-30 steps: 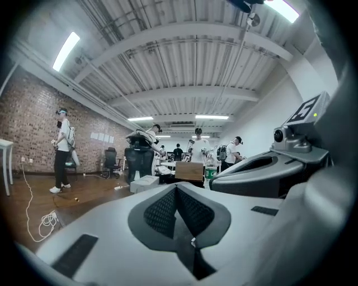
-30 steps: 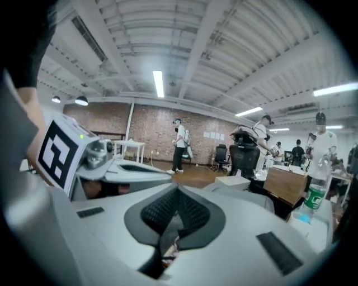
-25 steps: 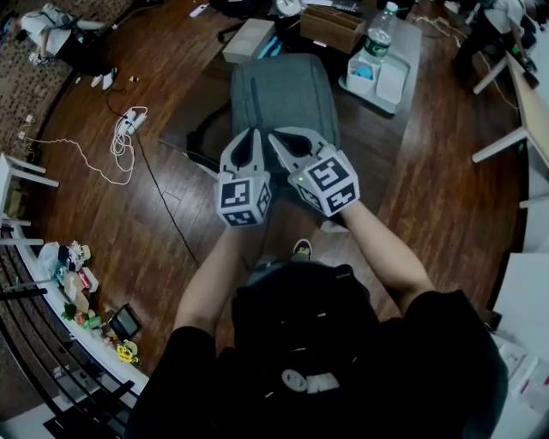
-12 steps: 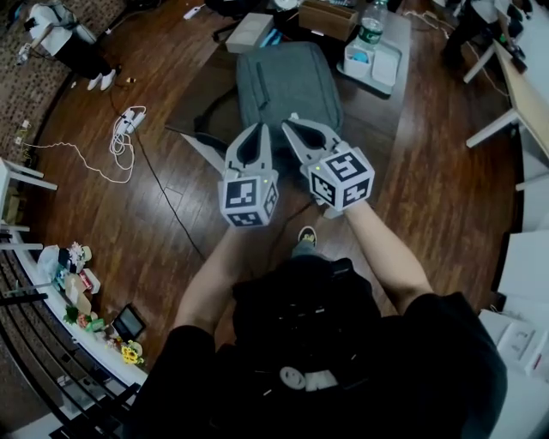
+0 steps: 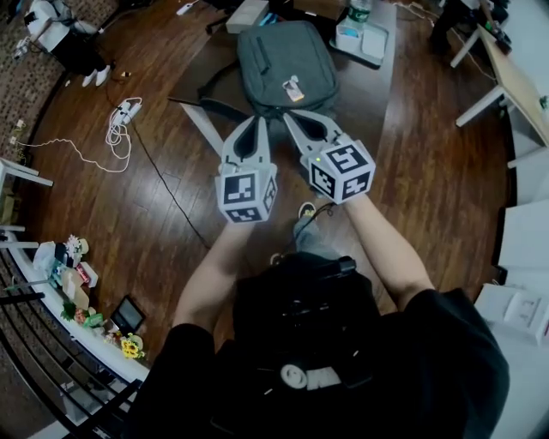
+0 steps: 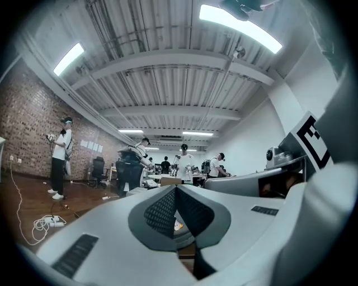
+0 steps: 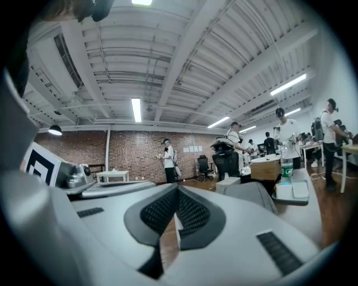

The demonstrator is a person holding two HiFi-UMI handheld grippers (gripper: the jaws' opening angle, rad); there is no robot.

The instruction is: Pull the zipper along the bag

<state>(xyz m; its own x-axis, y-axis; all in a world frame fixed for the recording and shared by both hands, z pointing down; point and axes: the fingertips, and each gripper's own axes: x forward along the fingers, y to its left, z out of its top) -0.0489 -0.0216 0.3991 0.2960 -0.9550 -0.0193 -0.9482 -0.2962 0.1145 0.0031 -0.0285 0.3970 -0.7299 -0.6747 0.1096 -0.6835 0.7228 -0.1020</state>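
Note:
A grey backpack (image 5: 286,60) lies flat on a low dark table (image 5: 360,90) ahead of me, with a small tag (image 5: 293,88) on its near end. Both grippers are raised in front of me, short of the bag and touching nothing. My left gripper (image 5: 258,120) is shut and empty; in the left gripper view its pads (image 6: 168,209) meet, pointing level across the room. Just right of it, my right gripper (image 5: 287,114) is also shut and empty. In the right gripper view the backpack (image 7: 254,196) shows low beyond the shut gripper (image 7: 178,187).
A water bottle (image 5: 358,10) and a white tray (image 5: 371,41) stand on the table's far right. A power strip with white cable (image 5: 120,120) lies on the wood floor at left. White table legs (image 5: 485,81) stand at right. Several people stand across the room.
Both grippers have risen and tilted up towards level, staying shut. The bag has slid towards the top of the head view and shows more fully.

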